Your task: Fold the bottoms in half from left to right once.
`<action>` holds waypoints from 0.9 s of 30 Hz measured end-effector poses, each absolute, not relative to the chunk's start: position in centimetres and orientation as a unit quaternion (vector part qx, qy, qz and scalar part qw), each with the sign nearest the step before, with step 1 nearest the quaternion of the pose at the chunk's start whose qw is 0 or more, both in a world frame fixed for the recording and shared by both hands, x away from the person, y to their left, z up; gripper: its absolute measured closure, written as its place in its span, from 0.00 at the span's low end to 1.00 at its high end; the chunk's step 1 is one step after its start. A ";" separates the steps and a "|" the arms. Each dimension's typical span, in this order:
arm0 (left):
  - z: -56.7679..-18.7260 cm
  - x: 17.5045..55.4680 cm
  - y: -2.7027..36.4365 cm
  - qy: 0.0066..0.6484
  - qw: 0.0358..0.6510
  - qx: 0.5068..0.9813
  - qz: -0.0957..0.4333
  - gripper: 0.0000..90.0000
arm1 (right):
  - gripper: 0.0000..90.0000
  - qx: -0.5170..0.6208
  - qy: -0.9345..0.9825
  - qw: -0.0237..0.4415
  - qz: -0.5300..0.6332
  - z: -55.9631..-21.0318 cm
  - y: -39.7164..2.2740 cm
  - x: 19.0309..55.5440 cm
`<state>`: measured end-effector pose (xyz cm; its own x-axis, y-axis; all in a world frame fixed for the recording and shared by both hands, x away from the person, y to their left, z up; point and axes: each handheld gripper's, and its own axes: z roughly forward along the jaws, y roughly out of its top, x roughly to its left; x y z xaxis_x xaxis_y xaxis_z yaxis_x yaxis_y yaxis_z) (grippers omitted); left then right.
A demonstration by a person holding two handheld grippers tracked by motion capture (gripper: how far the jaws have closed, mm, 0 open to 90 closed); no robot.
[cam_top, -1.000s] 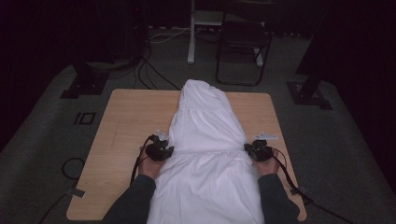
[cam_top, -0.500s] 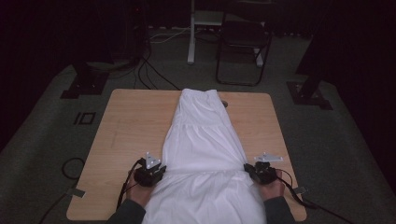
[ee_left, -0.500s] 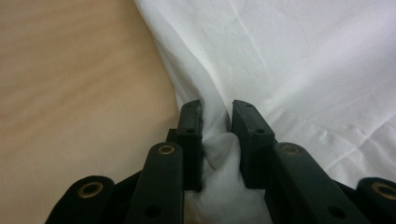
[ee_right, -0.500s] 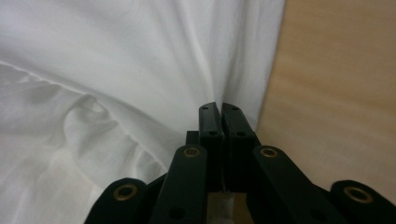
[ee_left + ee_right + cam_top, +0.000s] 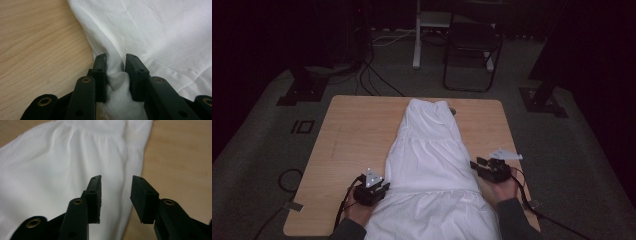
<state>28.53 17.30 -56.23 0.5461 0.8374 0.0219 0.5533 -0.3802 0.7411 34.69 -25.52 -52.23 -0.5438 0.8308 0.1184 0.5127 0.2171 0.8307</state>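
White skirt [image 5: 429, 165] lies lengthwise down centre of wooden table [image 5: 347, 145], hem hanging off near edge. Left gripper [image 5: 115, 65] at lower left, jaws pinching bunched side fold to keep cloth taut. Right gripper [image 5: 116, 195] at lower right, jaws just opened, nothing between them, apparently letting go.

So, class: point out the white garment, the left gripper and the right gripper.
white garment [image 5: 429, 150], high view, middle of the cloth.
left gripper [image 5: 115, 72], left gripper view, bunched fabric between the jaw tips.
right gripper [image 5: 116, 192], right gripper view, gap between the open jaws.
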 end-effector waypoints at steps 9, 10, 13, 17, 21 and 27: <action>-56.4 28.4 17.4 0.429 0.359 0.803 0.204 0.79 | 0.61 0.461 0.760 0.139 0.436 -52.7 -20.9 45.3; -56.4 28.4 17.4 0.429 0.359 0.803 0.204 0.79 | 0.60 0.463 0.762 0.134 0.433 -52.9 -20.5 45.9; -56.4 28.4 17.4 0.429 0.360 0.803 0.204 0.78 | 0.70 0.471 0.766 0.115 0.421 -54.0 -19.4 47.8; -56.4 28.4 17.5 0.428 0.361 0.804 0.202 0.77 | 0.97 0.469 0.784 0.139 0.381 -53.7 -18.8 48.2; -56.3 28.3 17.4 0.426 0.359 0.807 0.196 0.72 | 0.98 0.474 0.753 0.278 0.362 -50.6 -19.9 46.2; -54.8 28.5 17.4 0.428 0.362 0.810 0.174 0.59 | 0.96 0.501 0.755 0.227 0.357 -53.9 -21.1 47.2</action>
